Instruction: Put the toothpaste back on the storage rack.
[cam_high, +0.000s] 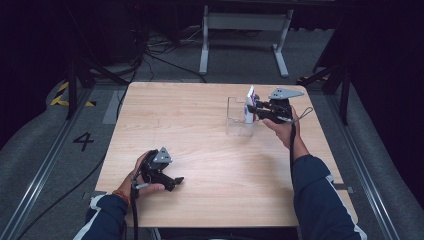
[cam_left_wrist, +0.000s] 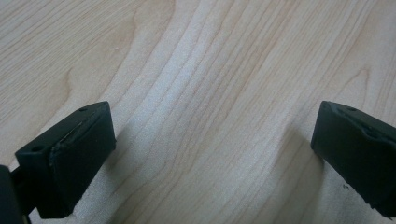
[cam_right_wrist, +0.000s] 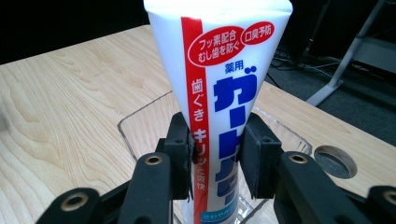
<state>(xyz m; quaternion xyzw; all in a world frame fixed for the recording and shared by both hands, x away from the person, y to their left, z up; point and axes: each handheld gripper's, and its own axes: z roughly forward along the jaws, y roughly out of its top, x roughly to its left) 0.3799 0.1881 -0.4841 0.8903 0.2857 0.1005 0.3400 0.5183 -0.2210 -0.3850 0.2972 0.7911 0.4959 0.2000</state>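
Note:
A white toothpaste tube (cam_right_wrist: 219, 93) with red and blue Japanese print stands upright, pinched between the black pads (cam_right_wrist: 180, 154) of my right gripper (cam_right_wrist: 215, 156). The tube's lower end reaches down into a clear plastic box (cam_right_wrist: 140, 126). From the high view, the right gripper (cam_high: 256, 111) holds the tube (cam_high: 249, 104) over the clear box (cam_high: 235, 117) at the table's far right. My left gripper (cam_high: 172, 181) rests low at the near left of the table, and in its own view the jaws stand wide apart over bare wood (cam_left_wrist: 210, 116) with nothing between them.
The wooden table (cam_high: 200, 130) has a round cable hole (cam_right_wrist: 335, 161) near the clear box. Beyond the far edge stand a white table frame (cam_high: 245, 35), dark stands and cables on the grey floor.

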